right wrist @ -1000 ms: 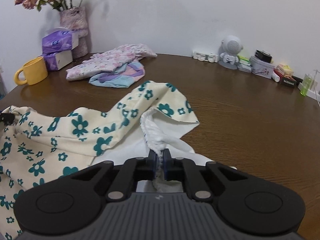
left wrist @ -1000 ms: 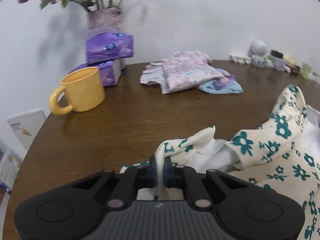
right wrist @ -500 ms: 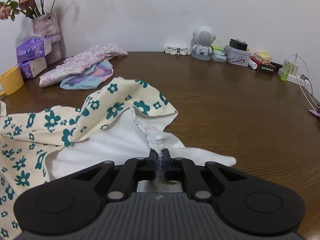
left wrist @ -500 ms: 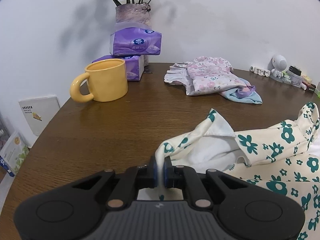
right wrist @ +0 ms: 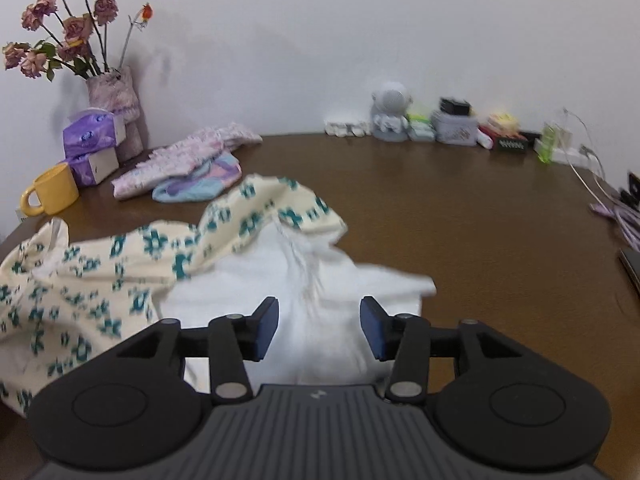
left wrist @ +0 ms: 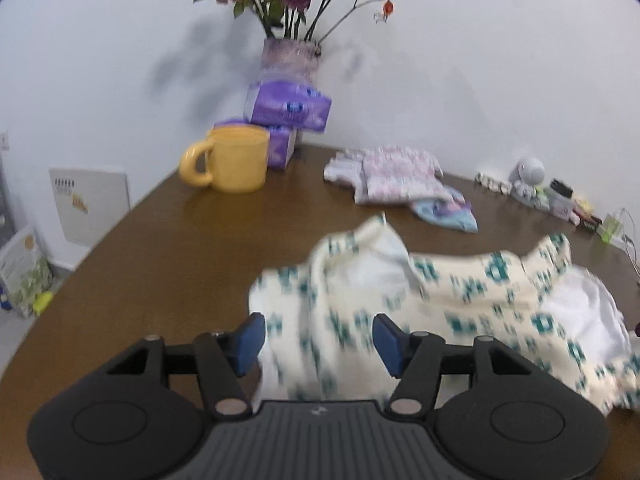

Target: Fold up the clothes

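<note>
The left claw (left wrist: pixel 319 339) stands spread, its jaws having just opened, with the cream floral garment (left wrist: pixel 432 300) lying loose between the blue pads (left wrist: pixel 251 336), blurred. The right claw (right wrist: pixel 319 327) is likewise spread, jaws just opened, over the garment's white lining (right wrist: pixel 304 280), untouched by either pad. The garment lies crumpled on the brown table (right wrist: pixel 480 216). At eleven o'clock in the left view stands a yellow mug (left wrist: pixel 232 164) before purple tissue packs (left wrist: pixel 288 106) and a vase of dried roses (left wrist: pixel 289 60). Folded pastel clothes (left wrist: pixel 396 178) lie at twelve o'clock.
</note>
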Motion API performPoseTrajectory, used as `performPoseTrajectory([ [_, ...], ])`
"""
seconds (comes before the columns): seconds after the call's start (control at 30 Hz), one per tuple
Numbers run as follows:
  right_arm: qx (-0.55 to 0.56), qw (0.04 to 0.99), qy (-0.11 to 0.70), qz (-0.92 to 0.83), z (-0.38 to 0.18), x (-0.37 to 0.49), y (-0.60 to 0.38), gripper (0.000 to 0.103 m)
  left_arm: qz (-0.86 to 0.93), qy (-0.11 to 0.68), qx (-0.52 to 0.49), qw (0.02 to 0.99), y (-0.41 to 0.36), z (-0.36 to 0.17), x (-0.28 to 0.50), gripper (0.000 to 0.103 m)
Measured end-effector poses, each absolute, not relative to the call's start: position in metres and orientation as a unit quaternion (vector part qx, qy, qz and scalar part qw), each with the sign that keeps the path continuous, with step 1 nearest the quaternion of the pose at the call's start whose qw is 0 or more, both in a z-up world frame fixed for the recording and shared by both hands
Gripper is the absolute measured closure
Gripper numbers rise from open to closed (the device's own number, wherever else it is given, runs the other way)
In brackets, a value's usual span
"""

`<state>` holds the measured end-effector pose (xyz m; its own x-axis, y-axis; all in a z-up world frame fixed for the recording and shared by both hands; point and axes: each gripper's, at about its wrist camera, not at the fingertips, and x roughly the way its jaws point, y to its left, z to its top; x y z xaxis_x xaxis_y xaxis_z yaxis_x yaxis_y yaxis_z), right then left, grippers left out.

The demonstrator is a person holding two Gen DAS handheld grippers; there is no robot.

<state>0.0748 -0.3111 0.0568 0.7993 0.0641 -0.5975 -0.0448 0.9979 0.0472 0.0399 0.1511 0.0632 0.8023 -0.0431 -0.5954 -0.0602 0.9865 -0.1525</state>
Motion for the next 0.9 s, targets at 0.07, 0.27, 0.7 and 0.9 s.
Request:
performPoseTrajectory([
  [0.07, 0.025, 0.946, 0.322, 0.017, 0.05, 0.062, -0.315, 0.057, 0.004, 0.322, -0.085, 0.943, 0.149, 0.058, 0.025, 0.045],
  [0.27, 0.057, 0.944, 0.325, 0.007, 0.038, 0.035, -0.323, 0.057, -0.002, 0.335, -0.081, 0.939, 0.141, 0.048, 0.002, 0.045],
  [0.7, 0.09, 0.941, 0.324, 0.038, 0.028, 0.008, -0.313, 0.057, -0.017, 0.336, -0.06, 0.94, 0.117, 0.032, -0.006, 0.06],
  [0.9, 0.089, 0.943, 0.319, 0.043, 0.027, 0.006, -0.307, 0.057, -0.018, 0.336, -0.05, 0.94, 0.111, 0.028, -0.009, 0.069],
])
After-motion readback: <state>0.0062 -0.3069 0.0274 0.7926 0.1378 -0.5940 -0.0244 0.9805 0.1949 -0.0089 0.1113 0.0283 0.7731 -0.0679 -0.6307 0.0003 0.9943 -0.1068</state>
